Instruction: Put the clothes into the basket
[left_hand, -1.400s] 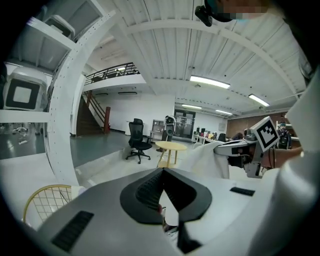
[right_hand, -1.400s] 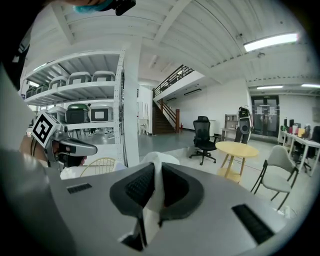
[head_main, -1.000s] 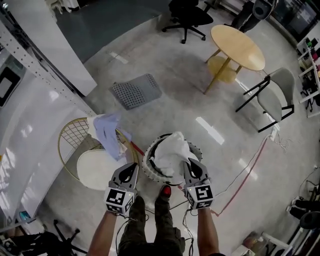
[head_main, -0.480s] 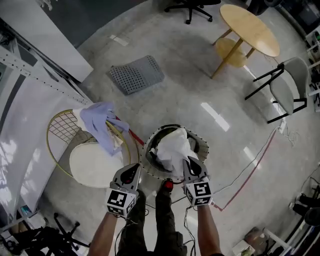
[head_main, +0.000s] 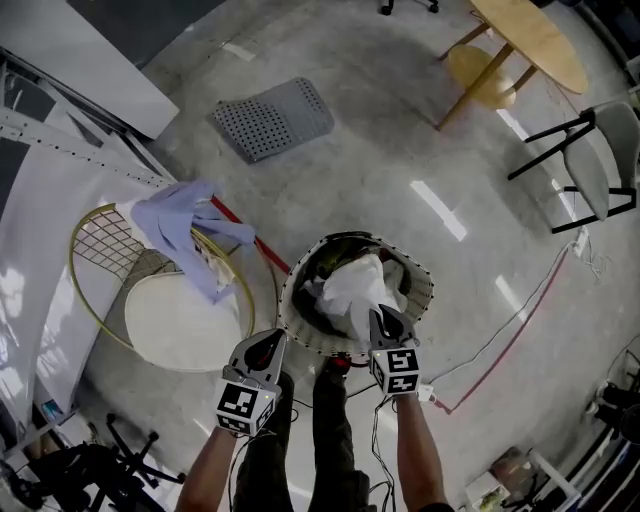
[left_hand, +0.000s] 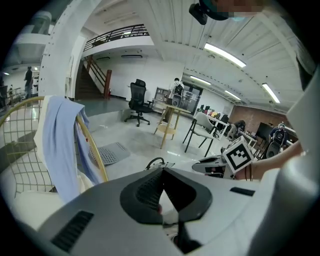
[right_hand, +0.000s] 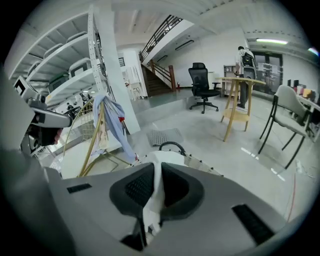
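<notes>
**Right gripper** (right_hand: 155, 169): held at the near rim of the basket and aimed into its mouth. The jaws are closed on a strip of the white garment. The strip is pinched between the two dark pads and trails back from them toward the camera.

**Left gripper** (left_hand: 161, 170): carried just left of the basket, outside the rim and above the floor (head_main: 400, 170). The jaw tips are brought together and no cloth is seen between them. A small pale spot shows in the gap behind the tips, but what it is cannot be made out.

**Basket** (head_main: 424, 292): round, with a pale woven wall studded with dark dots. A black handle (head_main: 345, 238) is arched at the far side. It is stood on the polished floor directly ahead of the person's feet.

**White garment** (head_main: 355, 285): heaped in the mouth of the basket and rising above the rim. Its near edge is taken up by the right gripper.

**Blue garment** (head_main: 185, 222): draped over the back of a gold wire chair (head_main: 105, 245), which is fitted with a white seat cushion (head_main: 175, 322). It is placed left of the basket and apart from it, and is touched by neither gripper.

**Surroundings:**
- A grey perforated mat (head_main: 272, 118) is laid flat on the floor beyond the chair.
- A round wooden table (head_main: 535, 40) and a grey folding chair (head_main: 600, 150) are set at the upper right, well apart from the basket.
- A red cord (head_main: 500, 345) is run across the floor to the right of the basket.
</notes>
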